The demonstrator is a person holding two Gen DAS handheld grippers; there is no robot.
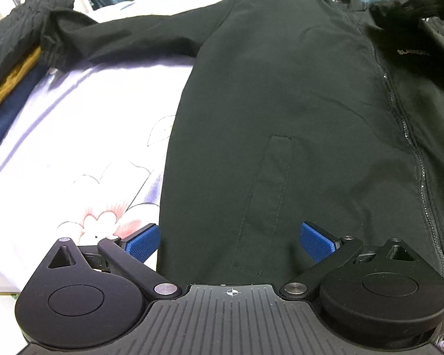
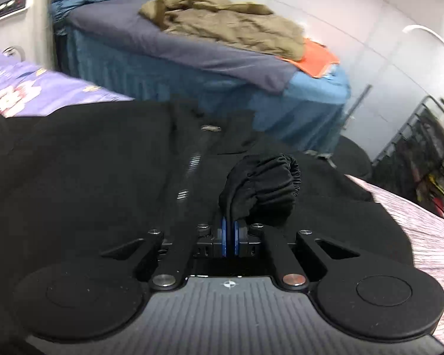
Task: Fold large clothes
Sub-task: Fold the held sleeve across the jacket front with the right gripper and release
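Bed point(image 1: 59, 136) w/ floral sheet carries the black jacket point(image 1: 281, 103), laid flat front-up, zip point(image 1: 399, 112) closed, hem nearest the left cam. One sleeve point(image 1: 109, 41) stretches out flat to the side, cuff near a pile of dark and tan clothes at the bed edge. A second bed point(image 2: 192, 59) behind holds a tan garment and something orange; not part of this job.

Jacket looks thin, soft shell fabric: light, limp, prob a bit slick, so it'll drape and slide rather than hold a crease. Best holds, I'd say: seams, hem corners, cuffs, where the cloth is doubled and thicker.

Other sleeve is bunched up over the chest, its elastic cuff point(image 2: 263, 183) pinched by the right gripper point(image 2: 230, 236), jaws closed tight on the cloth just behind the gathered edge. Good hold; the elastic stops it slipping out.

Left gripper point(image 1: 231, 242) hangs over the hem by the pocket seam point(image 1: 269, 195), jaws wide apart, nothing in them, blue pads point(image 1: 142, 241) clear of the cloth.
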